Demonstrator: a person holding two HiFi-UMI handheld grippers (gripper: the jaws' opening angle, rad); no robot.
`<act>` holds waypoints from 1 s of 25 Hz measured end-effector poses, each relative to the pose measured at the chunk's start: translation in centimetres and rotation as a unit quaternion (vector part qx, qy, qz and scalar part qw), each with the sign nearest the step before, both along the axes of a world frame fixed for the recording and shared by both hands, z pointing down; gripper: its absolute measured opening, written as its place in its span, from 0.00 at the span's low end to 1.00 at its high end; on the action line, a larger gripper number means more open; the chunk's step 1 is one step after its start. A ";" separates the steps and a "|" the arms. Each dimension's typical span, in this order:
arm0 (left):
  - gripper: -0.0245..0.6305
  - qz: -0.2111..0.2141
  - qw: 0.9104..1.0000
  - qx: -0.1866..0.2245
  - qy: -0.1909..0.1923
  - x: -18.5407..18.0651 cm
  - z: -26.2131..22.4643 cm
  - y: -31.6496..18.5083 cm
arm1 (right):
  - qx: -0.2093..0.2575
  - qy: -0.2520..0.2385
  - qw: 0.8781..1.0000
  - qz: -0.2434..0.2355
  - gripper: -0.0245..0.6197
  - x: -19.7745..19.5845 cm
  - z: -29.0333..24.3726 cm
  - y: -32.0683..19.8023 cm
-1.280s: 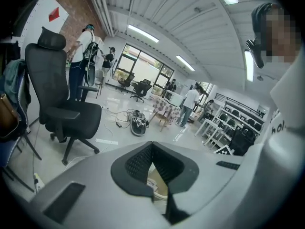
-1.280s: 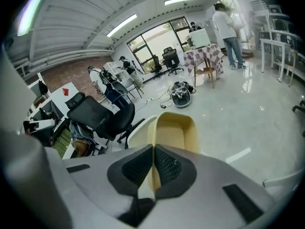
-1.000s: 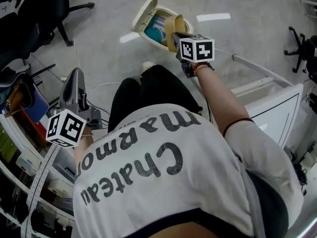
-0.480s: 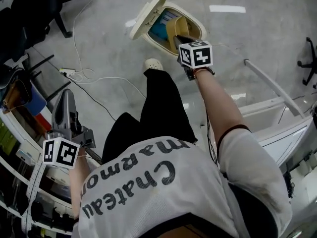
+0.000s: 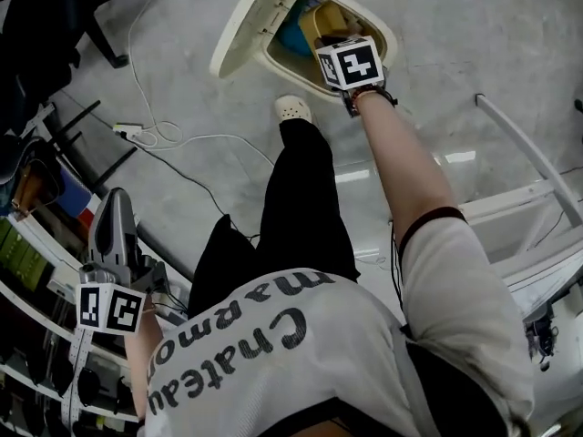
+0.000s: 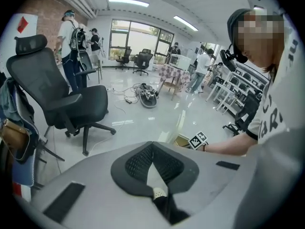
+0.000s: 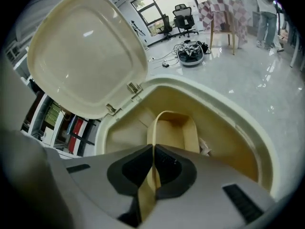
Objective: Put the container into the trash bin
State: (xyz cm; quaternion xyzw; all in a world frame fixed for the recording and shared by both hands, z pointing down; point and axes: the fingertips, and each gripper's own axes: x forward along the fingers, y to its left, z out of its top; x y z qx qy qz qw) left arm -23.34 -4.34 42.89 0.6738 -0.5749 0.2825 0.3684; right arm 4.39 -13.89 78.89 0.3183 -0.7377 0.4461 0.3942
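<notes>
The tan open-topped container (image 7: 174, 130) hangs inside the mouth of the cream trash bin (image 7: 248, 132), whose lid (image 7: 86, 51) stands flipped up. My right gripper (image 7: 153, 168) is shut on the container's near wall. In the head view that right gripper (image 5: 339, 45) reaches over the bin (image 5: 383, 36) at the top, and only a bit of the container (image 5: 330, 21) shows past the marker cube. My left gripper (image 5: 111, 230) hangs low at the left beside the shelves, shut with nothing held; in its own view the left gripper (image 6: 152, 168) points across the room.
A black office chair (image 6: 62, 101) stands close on the left. Cables (image 5: 155, 135) trail over the grey floor. Shelving (image 5: 27, 271) lines the left side and a white frame (image 5: 528, 198) the right. My foot (image 5: 293, 109) is beside the bin. People (image 6: 71, 32) stand farther off.
My right gripper has carried the container forward and down into the bin's mouth. The bin now lies nearer the top of the head view. The left gripper has dropped lower at my side.
</notes>
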 end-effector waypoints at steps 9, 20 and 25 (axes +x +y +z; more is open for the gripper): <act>0.07 0.014 1.000 -0.004 -0.014 -0.9 2.9 -0.4 | -0.046 0.056 0.995 -0.064 0.09 -2.0 6.2 0.2; 0.07 0.027 0.998 -0.013 -0.050 -2.8 4.8 0.9 | -0.041 0.120 0.988 -0.085 0.09 -1.6 12.2 0.3; 0.07 0.015 0.998 -0.025 -0.052 -3.5 5.5 1.9 | -0.045 0.084 0.993 -0.065 0.09 -2.6 12.8 0.4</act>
